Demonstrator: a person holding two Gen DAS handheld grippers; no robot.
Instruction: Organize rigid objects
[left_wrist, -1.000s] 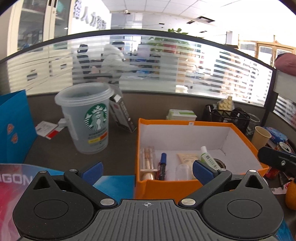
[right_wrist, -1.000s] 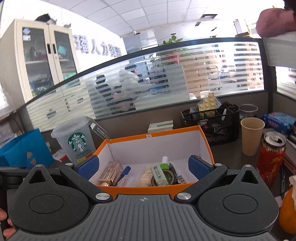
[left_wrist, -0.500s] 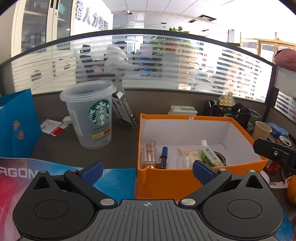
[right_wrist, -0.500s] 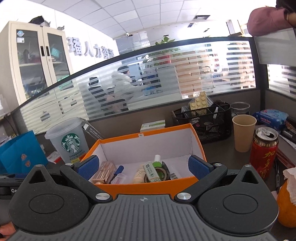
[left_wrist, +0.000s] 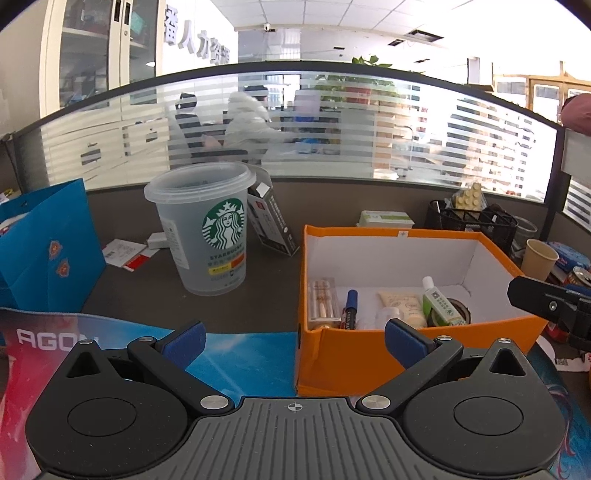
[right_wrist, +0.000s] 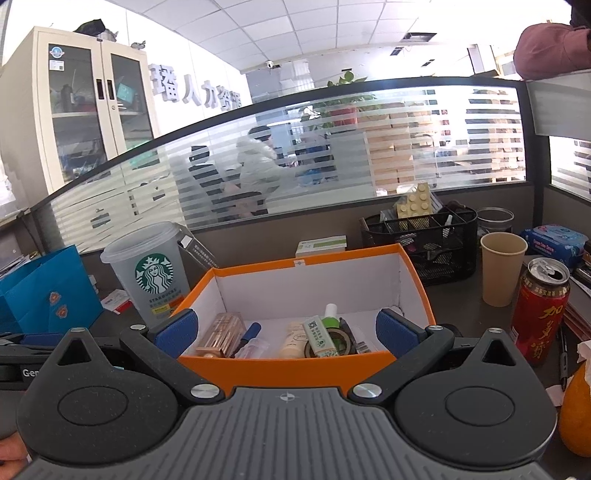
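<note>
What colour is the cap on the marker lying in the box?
Blue; the marker in the orange box shows best in the left wrist view.

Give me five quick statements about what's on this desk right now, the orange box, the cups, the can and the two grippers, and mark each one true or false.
1. The orange box holds several small items, including a blue-capped marker. True.
2. The Starbucks cup lies on its side. False: it stands upright, left of the box.
3. The left gripper is clamped on the marker. False: its jaws are wide apart and hold nothing.
4. The red can stands on the desk outside the box, beside a paper cup. True.
5. The right gripper is open and holds nothing. True.
</note>
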